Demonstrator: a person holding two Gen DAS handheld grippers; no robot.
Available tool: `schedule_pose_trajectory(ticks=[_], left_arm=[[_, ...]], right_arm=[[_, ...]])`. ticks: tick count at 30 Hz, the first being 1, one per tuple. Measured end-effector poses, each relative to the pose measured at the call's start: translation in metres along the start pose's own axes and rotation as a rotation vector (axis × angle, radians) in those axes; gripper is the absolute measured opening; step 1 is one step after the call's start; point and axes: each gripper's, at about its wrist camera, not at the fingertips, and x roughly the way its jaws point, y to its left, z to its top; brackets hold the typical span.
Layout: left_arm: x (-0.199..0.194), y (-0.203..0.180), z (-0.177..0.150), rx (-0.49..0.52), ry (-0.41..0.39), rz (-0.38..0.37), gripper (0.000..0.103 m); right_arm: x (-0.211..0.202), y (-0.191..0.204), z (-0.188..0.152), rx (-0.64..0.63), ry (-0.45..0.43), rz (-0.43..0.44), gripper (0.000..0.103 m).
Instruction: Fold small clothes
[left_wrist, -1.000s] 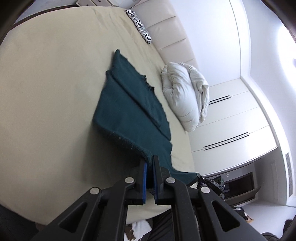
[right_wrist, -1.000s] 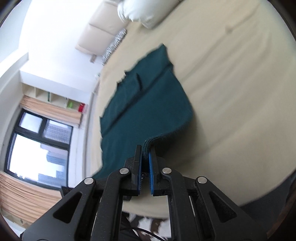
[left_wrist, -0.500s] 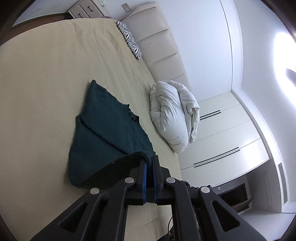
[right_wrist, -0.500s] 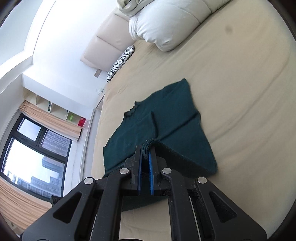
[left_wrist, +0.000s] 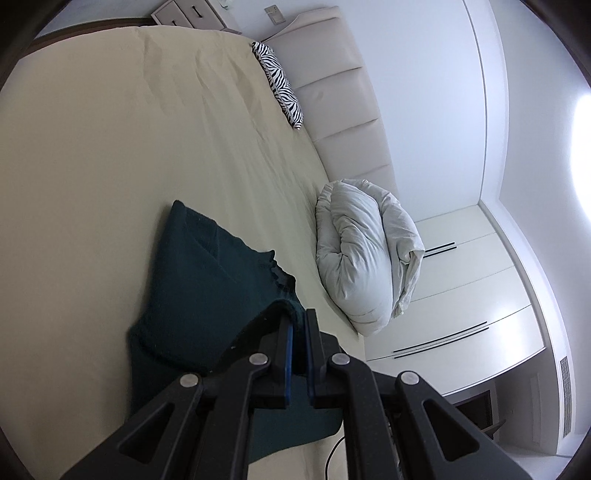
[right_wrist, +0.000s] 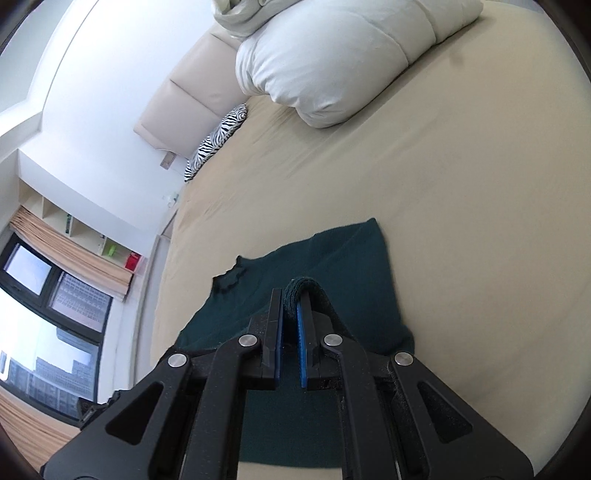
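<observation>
A dark green knitted garment (left_wrist: 207, 280) lies on the beige bed sheet (left_wrist: 110, 155), its far part flat with a scalloped neckline. My left gripper (left_wrist: 298, 317) is shut on one near hem corner, lifted and carried over the flat part. In the right wrist view the same garment (right_wrist: 343, 258) shows, and my right gripper (right_wrist: 290, 295) is shut on the other hem corner, whose thick edge bulges between the blue pads. The cloth under both grippers is partly hidden by the fingers.
A rolled white duvet (left_wrist: 365, 258) lies on the bed near the garment's far side; it also shows in the right wrist view (right_wrist: 332, 62). A zebra-print cushion (left_wrist: 280, 88) leans on the padded headboard (left_wrist: 340, 85). White wardrobes (left_wrist: 461, 295) and a window (right_wrist: 44, 302) flank the bed.
Both grippers have carried the near hem up and forward over the garment toward the neckline, so the cloth is doubling over. Both stay shut on it.
</observation>
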Motion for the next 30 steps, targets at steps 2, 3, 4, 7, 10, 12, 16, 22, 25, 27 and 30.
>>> schedule_pose_trajectory(ticks=[2,3,4,7,10,12,16,22,25,27,30], left_arm=[[0.011,0.001,0.011,0.0,-0.002,0.009,0.007],[0.017,0.001,0.017,0.003,-0.004,0.017,0.007],[0.023,0.002,0.023,0.007,-0.007,0.028,0.007],[0.038,0.008,0.037,0.008,-0.012,0.054,0.007],[0.055,0.02,0.049,-0.007,-0.007,0.087,0.007],[0.065,0.03,0.054,-0.027,-0.009,0.116,0.007],[0.084,0.053,0.062,-0.071,-0.003,0.165,0.007],[0.098,0.056,0.074,-0.081,-0.005,0.197,0.04],[0.091,0.046,0.07,-0.051,-0.01,0.184,0.046],[0.084,0.041,0.065,-0.042,-0.02,0.182,0.051],[0.069,0.033,0.051,0.0,-0.026,0.208,0.053]], right_arm=[[0.018,-0.001,0.006,0.0,0.003,-0.017,0.005],[0.026,-0.001,0.009,0.0,0.003,-0.024,0.005],[0.034,-0.002,0.012,0.003,0.003,-0.031,0.005],[0.061,-0.005,0.025,0.015,0.006,-0.054,0.005],[0.083,-0.006,0.035,0.014,0.007,-0.085,0.005],[0.098,-0.008,0.043,0.018,0.011,-0.1,0.005],[0.131,-0.013,0.053,0.023,0.038,-0.133,0.007],[0.156,-0.022,0.06,0.023,0.0,-0.214,0.023],[0.147,-0.032,0.057,0.053,-0.042,-0.226,0.056],[0.14,-0.032,0.055,0.027,-0.054,-0.223,0.056],[0.126,-0.029,0.046,-0.014,-0.063,-0.22,0.056]])
